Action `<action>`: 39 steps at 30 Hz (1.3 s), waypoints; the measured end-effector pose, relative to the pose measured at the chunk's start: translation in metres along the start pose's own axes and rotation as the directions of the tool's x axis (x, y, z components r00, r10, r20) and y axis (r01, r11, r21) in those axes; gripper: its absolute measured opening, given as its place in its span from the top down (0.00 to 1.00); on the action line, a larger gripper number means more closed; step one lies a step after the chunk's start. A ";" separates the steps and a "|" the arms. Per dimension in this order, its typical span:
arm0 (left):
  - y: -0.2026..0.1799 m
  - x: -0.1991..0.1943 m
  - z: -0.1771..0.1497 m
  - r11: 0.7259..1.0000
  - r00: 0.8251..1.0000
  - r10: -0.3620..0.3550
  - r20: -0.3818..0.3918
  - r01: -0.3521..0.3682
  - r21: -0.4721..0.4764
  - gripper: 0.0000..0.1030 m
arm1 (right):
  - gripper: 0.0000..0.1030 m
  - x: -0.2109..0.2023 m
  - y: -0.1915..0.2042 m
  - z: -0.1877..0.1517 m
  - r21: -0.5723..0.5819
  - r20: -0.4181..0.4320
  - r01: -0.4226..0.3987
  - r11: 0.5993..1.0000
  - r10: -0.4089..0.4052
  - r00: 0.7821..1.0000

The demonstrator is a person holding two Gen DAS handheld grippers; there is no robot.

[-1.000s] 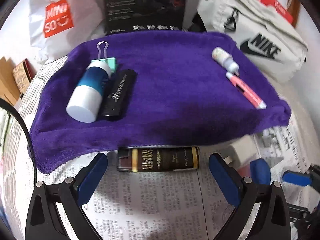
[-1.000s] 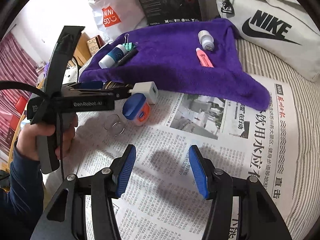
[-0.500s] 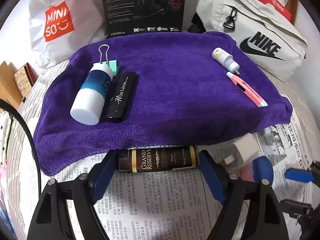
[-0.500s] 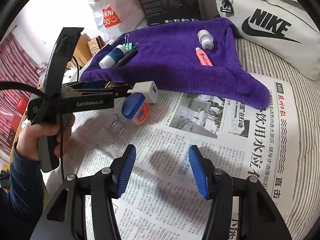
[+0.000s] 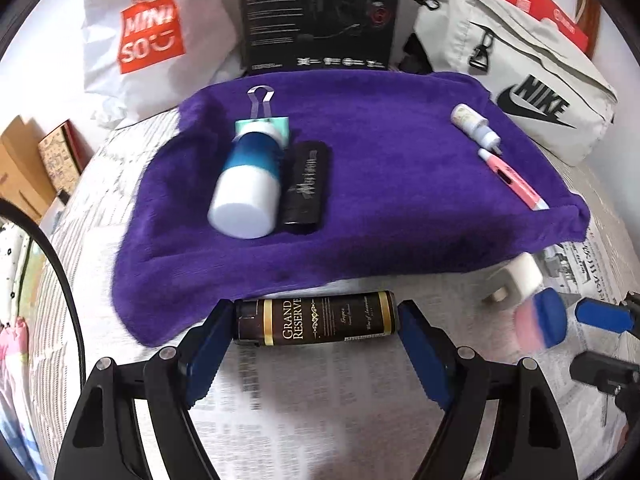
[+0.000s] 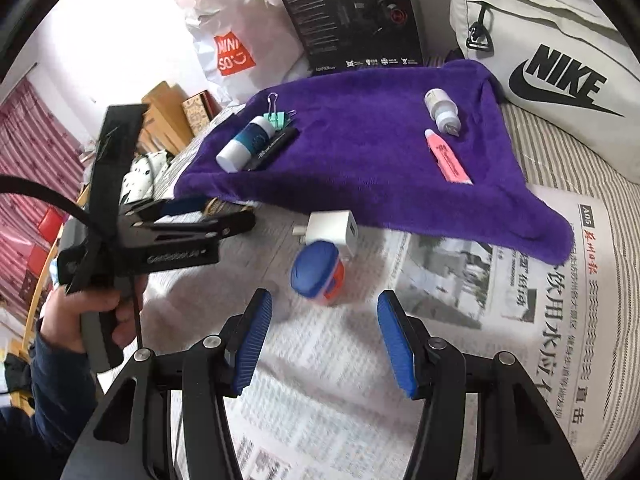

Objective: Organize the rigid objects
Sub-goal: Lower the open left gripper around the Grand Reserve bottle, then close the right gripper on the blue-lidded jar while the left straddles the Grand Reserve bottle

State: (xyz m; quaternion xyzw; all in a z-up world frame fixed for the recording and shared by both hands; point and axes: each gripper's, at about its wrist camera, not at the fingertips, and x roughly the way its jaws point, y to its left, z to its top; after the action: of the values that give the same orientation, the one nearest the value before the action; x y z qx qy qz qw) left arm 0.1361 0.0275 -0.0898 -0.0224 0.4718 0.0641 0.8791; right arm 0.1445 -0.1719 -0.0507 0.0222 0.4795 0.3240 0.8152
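Left wrist view shows your left gripper (image 5: 314, 334) clamped end to end on the dark "Grand Reserve" bottle (image 5: 315, 323), one blue pad at its cap end and the other at its base; the bottle lies sideways on the newspaper (image 5: 320, 412), just touching the near edge of the purple towel (image 5: 380, 184). On that towel you have a white and blue bottle (image 5: 246, 188) lying against a black tube (image 5: 305, 188), with a mint binder clip (image 5: 264, 116) behind them; toward the far right lie a small dropper bottle (image 5: 474, 126) and a pink highlighter (image 5: 514, 180), nearly end to end. From the right wrist view, your right gripper (image 6: 324, 340) hangs with its fingers spread apart and nothing between them, above the newspaper. Just ahead of it sits a blue-lidded jar (image 6: 318, 272), touching a white charger plug (image 6: 332, 232) near the towel's edge. Behind the towel stand a Miniso bag (image 6: 236, 56), a black box (image 6: 352, 12) and a Nike bag (image 6: 560, 68).
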 end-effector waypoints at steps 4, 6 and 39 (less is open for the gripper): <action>0.008 0.000 -0.002 1.000 1.000 -0.004 -0.007 0.004 -0.007 0.22 | 0.47 0.009 0.004 0.008 0.025 0.001 0.005 1.000 -0.005 1.000; 0.010 0.000 -0.002 1.000 1.000 -0.011 -0.009 0.011 -0.008 0.22 | 0.48 0.014 0.008 0.010 0.019 -0.008 0.019 1.000 -0.019 1.000; 0.025 0.003 -0.007 1.000 1.000 -0.004 -0.013 0.004 -0.003 0.21 | 0.79 0.022 0.006 0.007 -0.069 -0.020 0.240 0.968 -0.242 0.970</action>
State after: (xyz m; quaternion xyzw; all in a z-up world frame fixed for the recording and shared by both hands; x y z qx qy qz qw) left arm 0.1288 0.0520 -0.0951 -0.0252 0.4775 0.0630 0.8760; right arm 0.1539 -0.1528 -0.0617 -0.0676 0.4790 0.2384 0.8421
